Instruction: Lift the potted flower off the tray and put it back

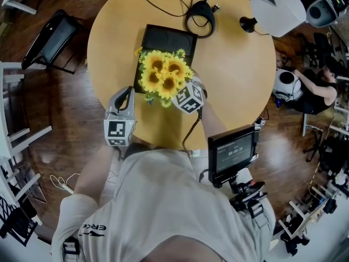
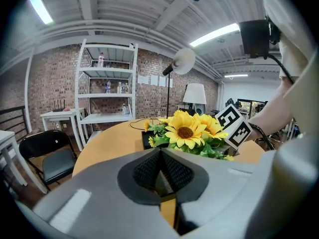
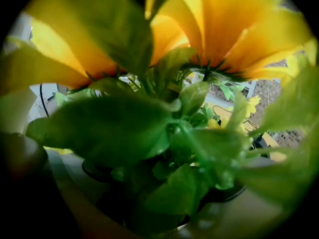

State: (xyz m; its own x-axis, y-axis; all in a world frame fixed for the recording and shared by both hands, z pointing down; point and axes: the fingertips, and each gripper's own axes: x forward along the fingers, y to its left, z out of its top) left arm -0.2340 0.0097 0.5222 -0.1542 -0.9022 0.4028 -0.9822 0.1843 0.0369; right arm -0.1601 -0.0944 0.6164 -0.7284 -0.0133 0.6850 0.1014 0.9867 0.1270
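Note:
The potted flower point(image 1: 163, 75), a bunch of yellow sunflowers with green leaves, stands over the near end of the black tray point(image 1: 166, 40) on the round wooden table point(image 1: 234, 75). My right gripper point(image 1: 177, 95) reaches into it from the near right. In the right gripper view, leaves and petals fill the picture and the dark pot point(image 3: 234, 190) sits tight between the two blurred grey jaws, so it is shut on the pot. Whether the pot rests on the tray or hangs above it is hidden. My left gripper point(image 1: 126, 93) hovers at the table's near left edge, shut and empty point(image 2: 159, 176).
A black cable loop point(image 1: 200, 16) and a lamp with a white shade point(image 1: 279, 4) sit at the table's far side. Left of the table stands a black chair point(image 1: 52, 37). A small screen point(image 1: 233, 150) hangs by my right side. A person point(image 1: 316, 91) sits off to the right.

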